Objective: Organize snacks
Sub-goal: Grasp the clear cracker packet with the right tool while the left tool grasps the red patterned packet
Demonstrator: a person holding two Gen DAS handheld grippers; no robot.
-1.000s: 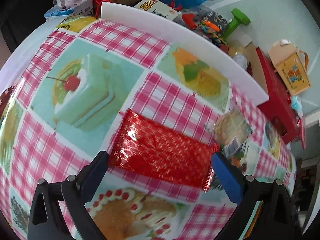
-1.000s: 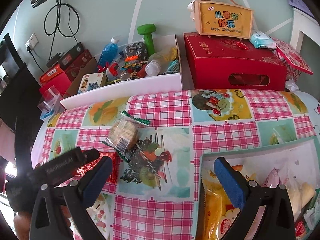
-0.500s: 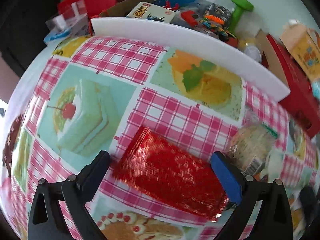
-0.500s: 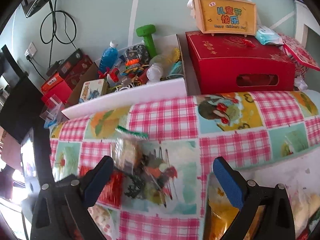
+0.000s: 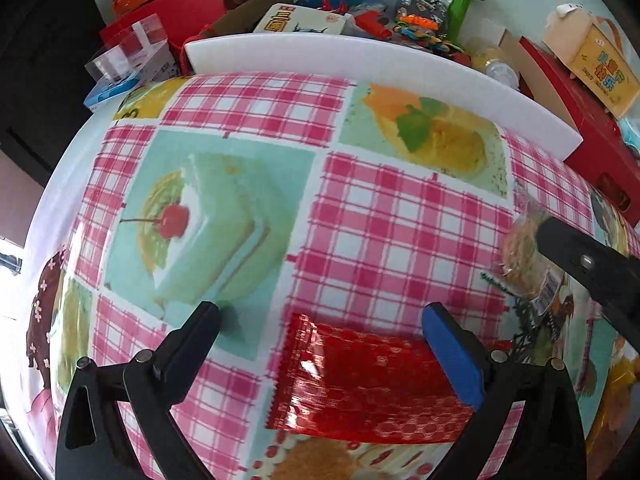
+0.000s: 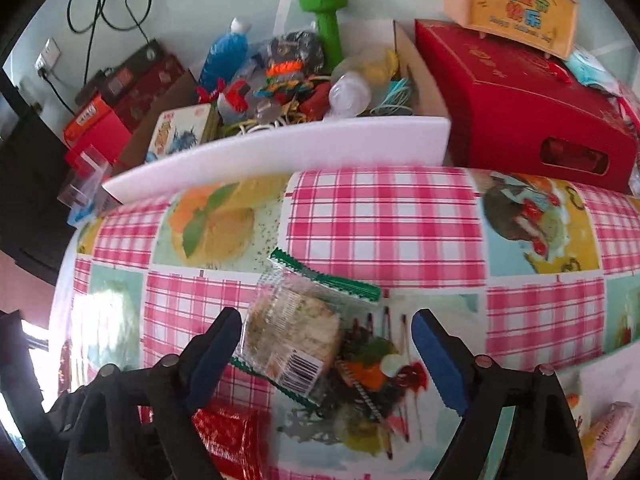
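Left gripper [image 5: 320,330] low over the tablecloth [image 5: 400,232], fingers spread, red packet [image 5: 360,384] lying between them. Right gripper [image 6: 326,334] likewise spread, angled down, straddling the clear cracker packet [image 6: 296,336].

both hand-held grippers, left [image 5: 320,330] and right [image 6: 326,332], gape wide.
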